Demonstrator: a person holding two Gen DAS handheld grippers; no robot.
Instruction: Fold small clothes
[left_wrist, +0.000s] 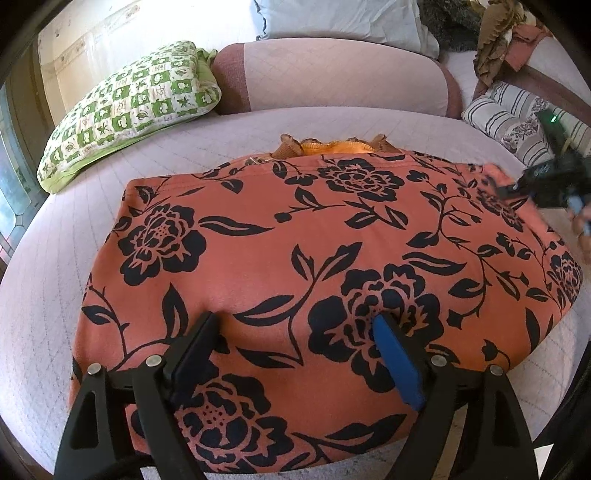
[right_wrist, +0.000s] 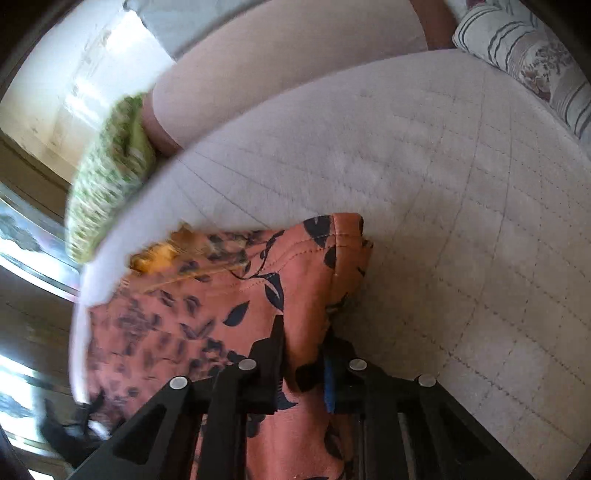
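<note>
One floral garment (left_wrist: 295, 258) on a quilted bed (left_wrist: 55, 295) with three pillows; left tongs (left_wrist: 295, 325) released, right tongs (right_wrist: 303, 347) grasping its edge.

A pale quilted sofa seat (left_wrist: 55, 295) fills the middle, its pinkish backrest (left_wrist: 332, 77) at twelve o'clock. A green checked cushion (left_wrist: 129, 110) lies at ten o'clock, a striped cushion (left_wrist: 509, 118) at two. Daylight comes through a window (left_wrist: 14, 199) at nine, brightening the cream wall (left_wrist: 92, 48).
</note>
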